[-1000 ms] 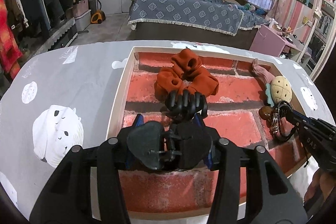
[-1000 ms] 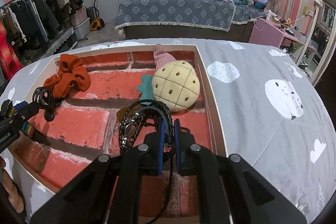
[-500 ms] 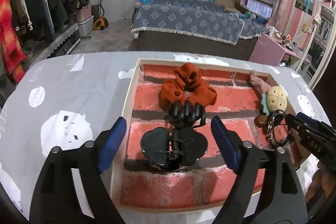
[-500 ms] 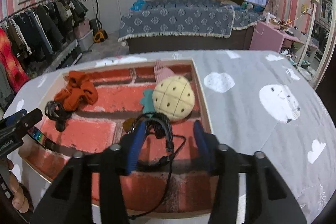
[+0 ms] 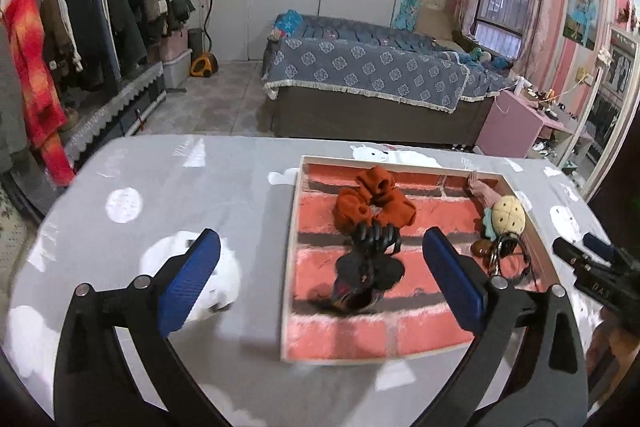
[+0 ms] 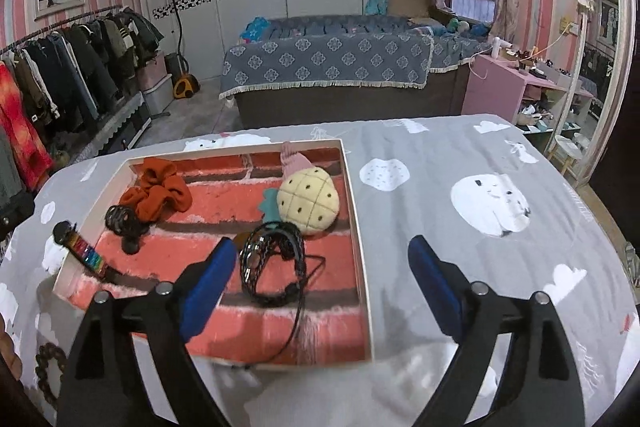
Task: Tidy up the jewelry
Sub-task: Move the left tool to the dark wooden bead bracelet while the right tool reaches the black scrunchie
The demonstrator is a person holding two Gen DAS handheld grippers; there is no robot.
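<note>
A shallow tray [image 5: 291, 227] with a red brick-pattern lining sits on the grey table. In it lie an orange scrunchie [image 5: 374, 203], a black hair claw clip [image 5: 368, 271], a yellow pineapple plush [image 5: 507, 213] and dark braided bracelets [image 5: 510, 259]. My left gripper [image 5: 320, 283] is open and empty, raised above the tray's near left part. In the right wrist view the tray [image 6: 354, 227] holds the bracelets [image 6: 272, 263], the plush [image 6: 308, 201], the scrunchie [image 6: 156, 193] and the clip [image 6: 124, 223]. My right gripper [image 6: 320, 287] is open and empty above the tray's near right edge.
The grey tablecloth [image 6: 480, 195] has white bear and cloud prints. The left gripper's fingertip [image 6: 80, 249] shows at the tray's left edge. A bed [image 5: 372, 83], a clothes rack [image 5: 60, 39] and a pink side table [image 6: 504, 87] stand behind the table.
Both grippers opened, releasing the claw clip and the bracelets into the tray, then drew back and up away from it.
</note>
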